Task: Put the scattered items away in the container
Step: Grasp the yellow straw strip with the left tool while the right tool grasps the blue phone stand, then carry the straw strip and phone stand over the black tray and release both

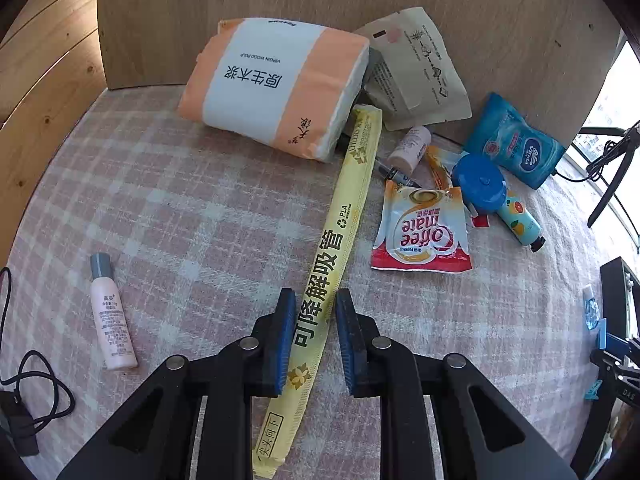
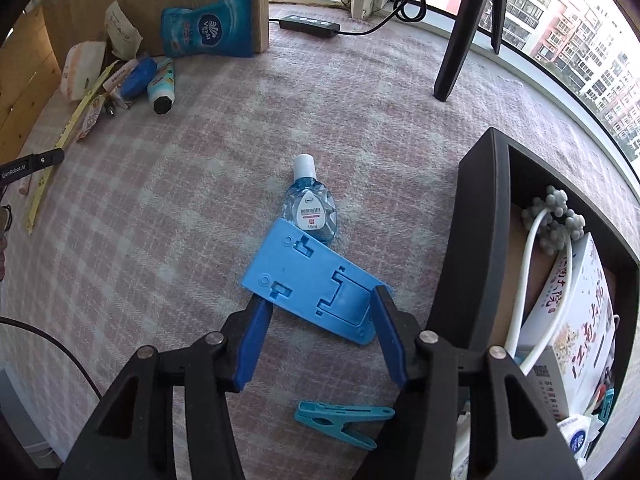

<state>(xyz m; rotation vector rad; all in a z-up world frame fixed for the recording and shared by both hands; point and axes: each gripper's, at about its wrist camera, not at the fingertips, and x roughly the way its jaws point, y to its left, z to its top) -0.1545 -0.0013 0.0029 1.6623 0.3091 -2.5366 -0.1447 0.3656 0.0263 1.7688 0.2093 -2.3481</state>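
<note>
The left gripper (image 1: 314, 334) is straddling the long yellow straw packet (image 1: 332, 256) on the checked cloth (image 1: 180, 208); its blue pads appear just short of the wrapper, so it is not yet clenched. The right gripper (image 2: 320, 332) is standing released around the near end of the blue plastic plate (image 2: 316, 288), beside the eye-drop bottle (image 2: 310, 208). The black container (image 2: 480, 240) is sitting just to the right. Each should be closing squarely across the narrow width before lifting, keeping the packet level.
</note>
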